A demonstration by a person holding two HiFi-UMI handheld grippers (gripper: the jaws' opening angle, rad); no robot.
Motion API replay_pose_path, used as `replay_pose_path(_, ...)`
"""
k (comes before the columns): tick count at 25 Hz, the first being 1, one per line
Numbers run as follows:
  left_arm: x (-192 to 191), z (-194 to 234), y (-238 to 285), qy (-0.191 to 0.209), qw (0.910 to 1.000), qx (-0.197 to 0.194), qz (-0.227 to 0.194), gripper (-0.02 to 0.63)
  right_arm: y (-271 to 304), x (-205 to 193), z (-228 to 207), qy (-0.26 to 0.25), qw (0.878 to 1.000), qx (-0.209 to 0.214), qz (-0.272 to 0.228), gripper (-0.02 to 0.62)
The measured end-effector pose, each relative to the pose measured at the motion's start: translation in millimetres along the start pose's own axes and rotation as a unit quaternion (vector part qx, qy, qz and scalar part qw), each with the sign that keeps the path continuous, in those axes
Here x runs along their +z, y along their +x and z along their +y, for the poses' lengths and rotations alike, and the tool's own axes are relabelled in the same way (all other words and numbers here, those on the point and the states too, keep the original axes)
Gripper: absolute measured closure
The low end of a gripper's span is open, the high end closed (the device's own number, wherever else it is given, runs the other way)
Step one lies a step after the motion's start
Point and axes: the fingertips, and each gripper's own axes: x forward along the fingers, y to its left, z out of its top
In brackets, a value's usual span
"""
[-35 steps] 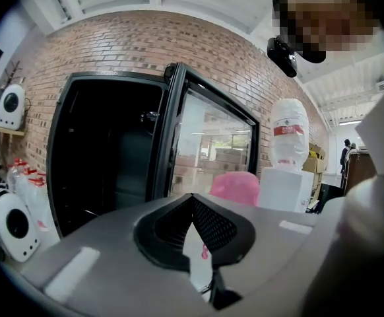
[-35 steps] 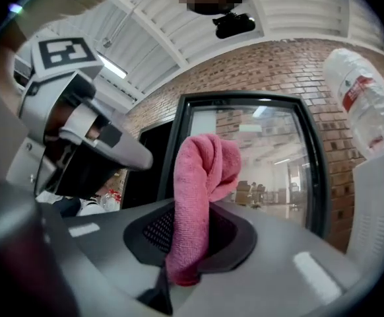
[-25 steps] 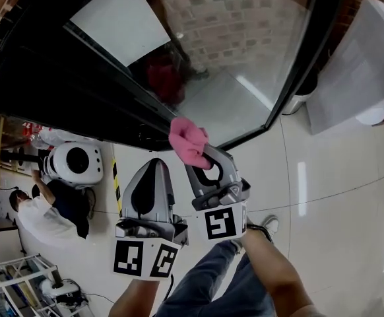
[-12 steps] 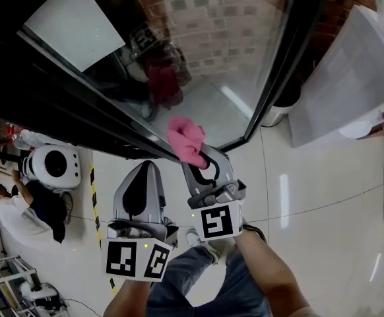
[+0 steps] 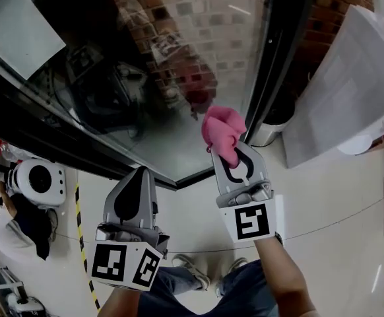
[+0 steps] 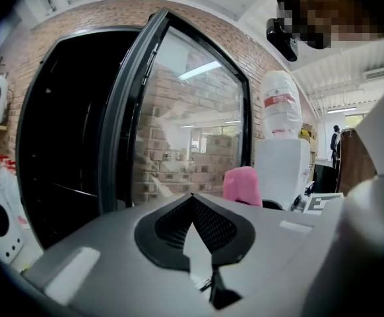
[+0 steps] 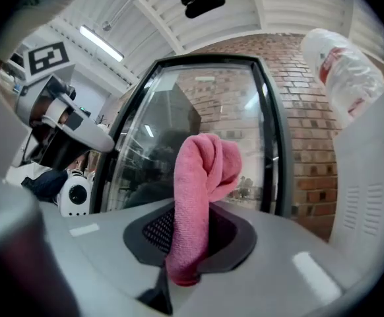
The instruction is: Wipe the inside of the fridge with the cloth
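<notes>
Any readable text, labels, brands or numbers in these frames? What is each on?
No word or number can be read.
Bottle, red label: print too blurred to read.
Cubes on the left hand-held gripper and right hand-held gripper: black-and-white square code patterns, no letters.
Cloth: plain pink, no tag visible.

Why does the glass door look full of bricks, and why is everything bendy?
Head view: the glass door mirrors bricks and ceiling lights. Left gripper view: the wide lens bows the door frame. Right gripper view: pink cloth sharp, left edge blurry.
</notes>
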Motion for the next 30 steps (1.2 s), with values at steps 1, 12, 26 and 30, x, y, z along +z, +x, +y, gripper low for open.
replay_pose_path(1, -6, 1, 4, 0.003, 1.0, -0.001, 0.002, 0.591, -1, -2, -11, 0.018, 1.0, -0.012, -0.006, 0.534)
replay_pose_path(12, -83, 24, 22, 0.037, 0.9985, -0.006, -0.039, 0.591, -10, -48, -74, -0.033, 0.997, -0.048, -0.04, 0.534)
replay_pose_path(26, -125, 54, 1, -0.015, 0.9945, 0.015, -0.102, 0.591, -22, -7, 107, -0.018, 0.986, 0.099, -0.131, 0.534)
replay_pose_path(30, -134, 68, -5, -0.019, 0.9933, 0.04, -0.106, 0.591, -10, -24, 162, -0.024, 0.981, 0.147, -0.126, 0.534)
